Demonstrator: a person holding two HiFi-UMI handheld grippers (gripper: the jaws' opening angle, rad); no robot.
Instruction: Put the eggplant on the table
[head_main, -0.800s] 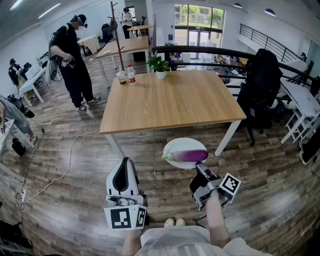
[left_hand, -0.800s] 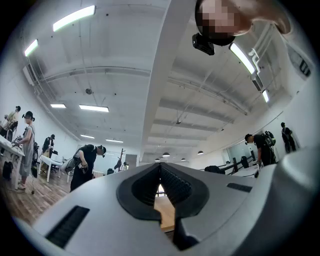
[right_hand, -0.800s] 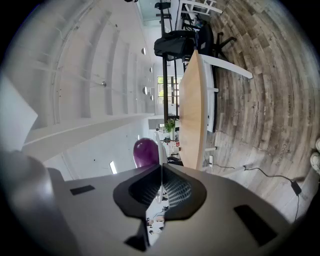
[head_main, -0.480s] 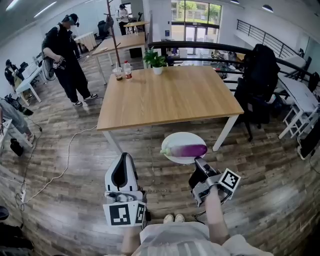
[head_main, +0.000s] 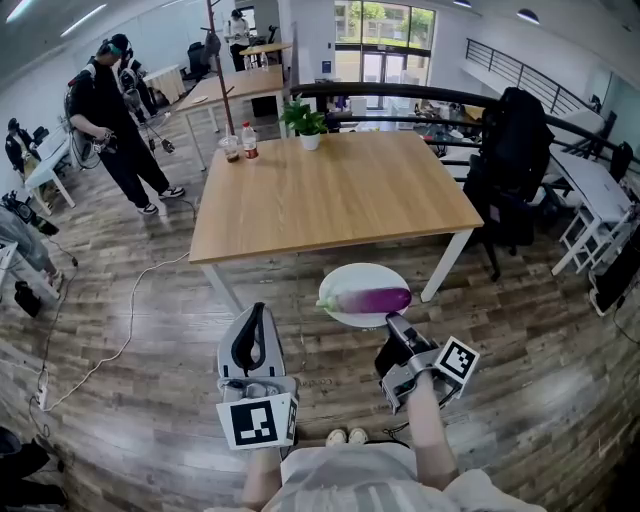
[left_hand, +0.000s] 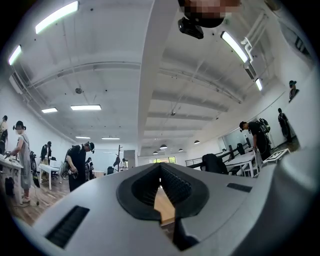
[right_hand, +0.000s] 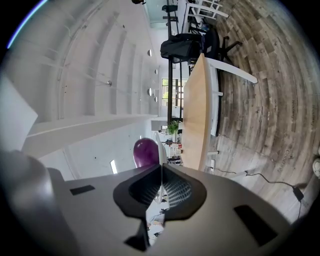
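Note:
A purple eggplant (head_main: 378, 299) lies on a white plate (head_main: 348, 281) that hangs in the air over the wood floor, just in front of the wooden table (head_main: 330, 195). My right gripper (head_main: 392, 322) is shut on the plate's near rim. In the right gripper view the plate's edge (right_hand: 160, 150) runs thin between the jaws of the right gripper (right_hand: 161, 172), with the eggplant (right_hand: 145, 151) beside it. My left gripper (head_main: 256, 310) hangs to the left of the plate, jaws together with nothing in them. In its own view the left gripper (left_hand: 160, 175) points towards the table (left_hand: 164, 205).
A potted plant (head_main: 305, 120), a bottle (head_main: 249, 142) and a cup (head_main: 231, 148) stand at the table's far edge. A black chair with a jacket (head_main: 510, 160) is at the table's right. A person in black (head_main: 105, 120) stands back left. A cable (head_main: 130, 330) lies on the floor.
The plate with the eggplant has stayed in my right gripper, in front of the table. The person in black at the back left has stepped further left.

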